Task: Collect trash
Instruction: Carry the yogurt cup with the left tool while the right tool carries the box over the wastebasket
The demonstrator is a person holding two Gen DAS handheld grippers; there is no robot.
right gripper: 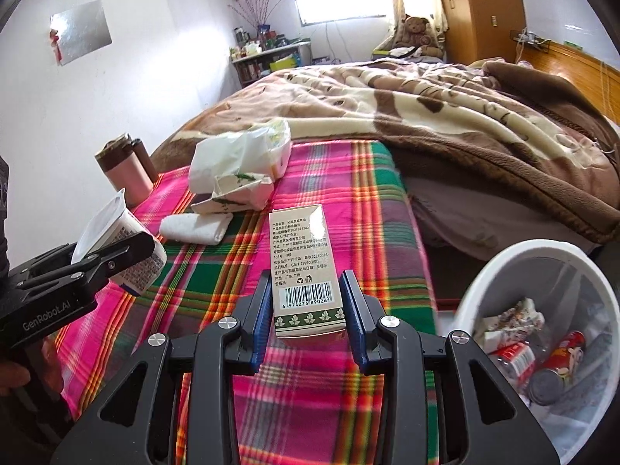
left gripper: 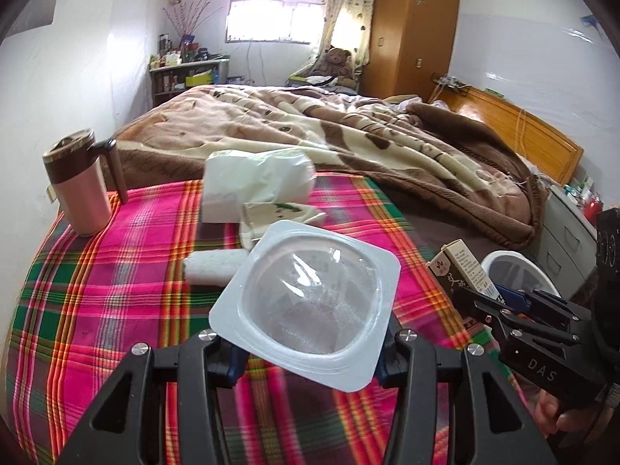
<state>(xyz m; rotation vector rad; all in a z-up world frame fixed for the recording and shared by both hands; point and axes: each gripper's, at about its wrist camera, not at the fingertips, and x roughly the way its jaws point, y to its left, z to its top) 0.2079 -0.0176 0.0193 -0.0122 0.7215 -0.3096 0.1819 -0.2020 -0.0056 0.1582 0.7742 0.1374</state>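
Note:
My left gripper (left gripper: 310, 352) is shut on an empty white plastic cup (left gripper: 310, 302), its open mouth facing the camera, held above the plaid cloth; the cup (right gripper: 133, 250) also shows at the left of the right wrist view. My right gripper (right gripper: 308, 310) is shut on a beige carton box (right gripper: 304, 263) with a barcode, held above the cloth; the box (left gripper: 463, 267) shows at the right of the left wrist view. A white trash bin (right gripper: 480, 283) with cans and wrappers stands to the right, beside the bed. On the cloth lie a white plastic bag (left gripper: 255, 184), a torn carton (left gripper: 277, 215) and a folded tissue (left gripper: 213, 267).
A pink and brown mug (left gripper: 77, 190) stands at the far left of the plaid cloth (left gripper: 116, 290). A brown patterned blanket (left gripper: 348, 128) covers the bed beyond. A grey drawer unit (left gripper: 562, 240) stands right of the bin. A wardrobe (left gripper: 414, 31) and shelf (left gripper: 186, 73) line the far wall.

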